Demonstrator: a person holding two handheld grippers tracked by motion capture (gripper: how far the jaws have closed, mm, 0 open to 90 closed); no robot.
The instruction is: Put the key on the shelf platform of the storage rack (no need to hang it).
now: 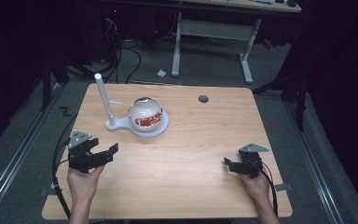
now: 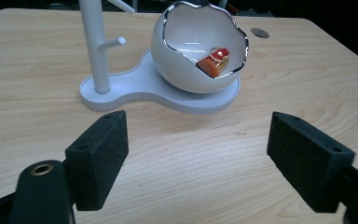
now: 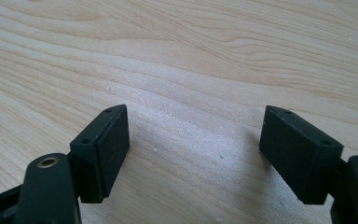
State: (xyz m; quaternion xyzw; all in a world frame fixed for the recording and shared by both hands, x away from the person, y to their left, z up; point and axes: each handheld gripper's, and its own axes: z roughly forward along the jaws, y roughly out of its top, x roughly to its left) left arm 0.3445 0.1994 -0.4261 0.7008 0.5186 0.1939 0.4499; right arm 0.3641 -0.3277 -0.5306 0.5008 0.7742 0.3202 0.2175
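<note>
The white egg-shaped ceramic bowl with the jagged silver rim (image 2: 198, 51) sits on the round end of a white figure-eight base plate (image 2: 135, 88), a bit behind the middle of the pale wooden worktop (image 1: 191, 154). On the narrow end of that plate a tall white post with short side pegs (image 2: 95, 46) stands upright, so the whole thing looks like a jewellery stand: pegs for hanging, bowl for loose bits. Inside the bowl, low against the near-right wall, lies a small red and gold trinket (image 2: 214, 60). I can't tell exactly what it is.

The left gripper (image 1: 103, 156) is held low over the worktop near the front left, aimed at the stand. Its fingers (image 2: 98, 156) are spread wide with nothing between them, and the bowl sits centred in the gap farther off, so my guess is it's lining up to go for the bowl or the trinket.

The right gripper (image 1: 233, 166) is parked near the front right, well apart from the stand, pointing down at bare wood. Its fingers (image 3: 103, 147) are spread too and hold nothing. It looks like it's just waiting out of the way while the left one does the work.
</note>
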